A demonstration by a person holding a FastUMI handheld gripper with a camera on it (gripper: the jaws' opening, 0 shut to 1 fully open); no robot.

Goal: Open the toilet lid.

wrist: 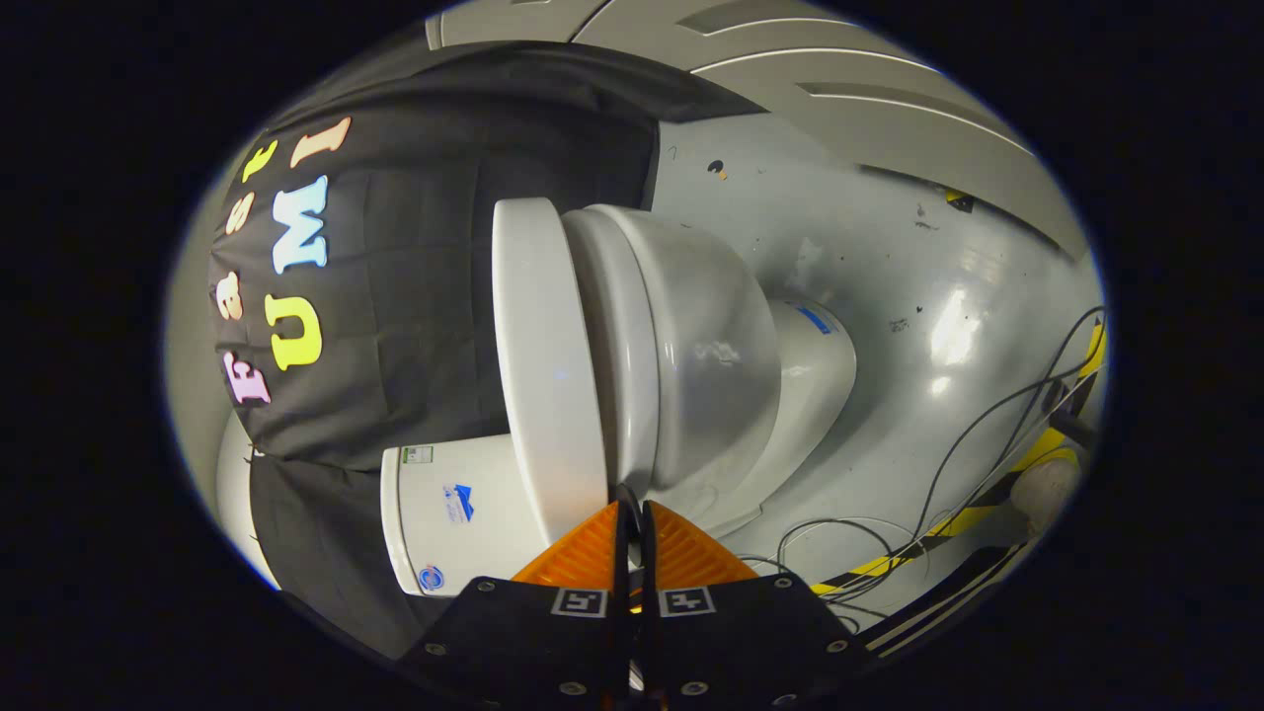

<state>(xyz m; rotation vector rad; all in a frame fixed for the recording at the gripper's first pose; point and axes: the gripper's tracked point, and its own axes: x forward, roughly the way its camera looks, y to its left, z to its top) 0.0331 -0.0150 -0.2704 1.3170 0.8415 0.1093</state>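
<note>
Grey floor [889,257], glossy and scuffed, spread behind everything, rolled sideways with the camera. Black cloth wall [444,247] hanging beside it, draped over part of the tank. White toilet [691,336] standing between cloth and floor, bowl bulging toward the floor side, base [820,365] flaring down onto the grey surface with a small blue sticker on it. Toilet lid [538,365] closed, lying flat on the seat [617,346], its broad smooth top turned toward the cloth wall, its rim running just ahead of the fingertips. White tank [454,513] next to the lid's hinge end, bearing small stickers, partly covered by cloth. Thin dark cables [987,434] looping across the floor beyond the bowl, near a strip of yellow-and-black tape [968,518]. Gripper [632,509] pointing at the edge where lid meets seat, fingers [681,553] drawn together with barely a slit between them, nothing clamped inside; tips very close to the lid's rim, contact impossible to tell. Small square markers [686,600] on the finger bases.
</note>
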